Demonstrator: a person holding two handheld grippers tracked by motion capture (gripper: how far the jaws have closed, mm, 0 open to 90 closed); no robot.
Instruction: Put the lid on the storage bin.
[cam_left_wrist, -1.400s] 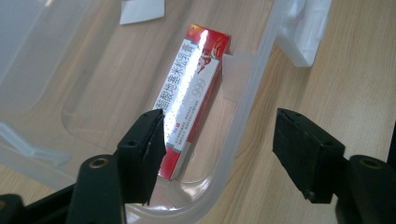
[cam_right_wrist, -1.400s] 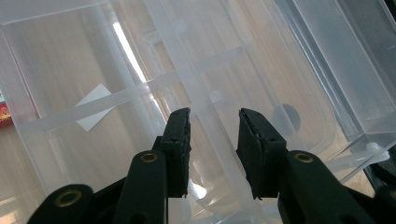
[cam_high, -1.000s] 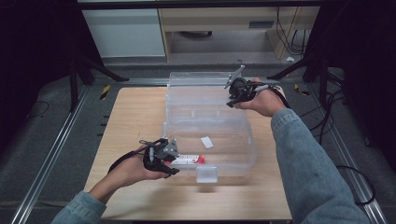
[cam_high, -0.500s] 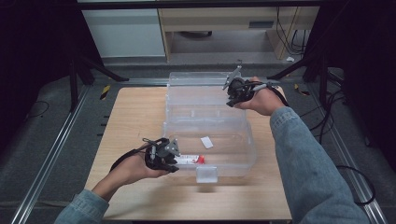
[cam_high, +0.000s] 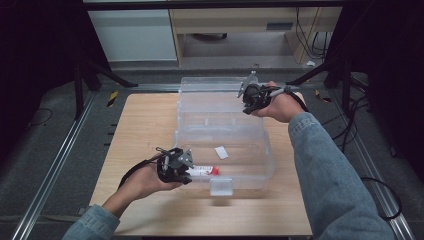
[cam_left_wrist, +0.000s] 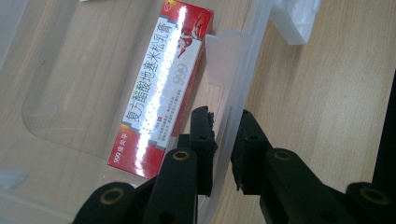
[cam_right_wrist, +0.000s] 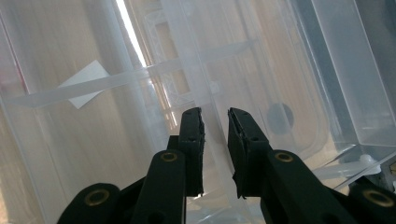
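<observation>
Moved: both tongs' jaws just been closing, hands stayed put.
Left gripper: pinching box wall, near edge.
Right gripper: clamping lid rim.

Lab: aluminium rails, trailing cables

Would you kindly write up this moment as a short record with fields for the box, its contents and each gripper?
box: clear plastic box on the wooden table, lid open and tilted back
contents: red and white carton by the near wall; small white slip on the floor
left gripper: jaws have just been closing, astride the box's near wall
right gripper: jaws have just been closing, astride the lid's edge
hands: one at the near left corner, one at the far right
</observation>
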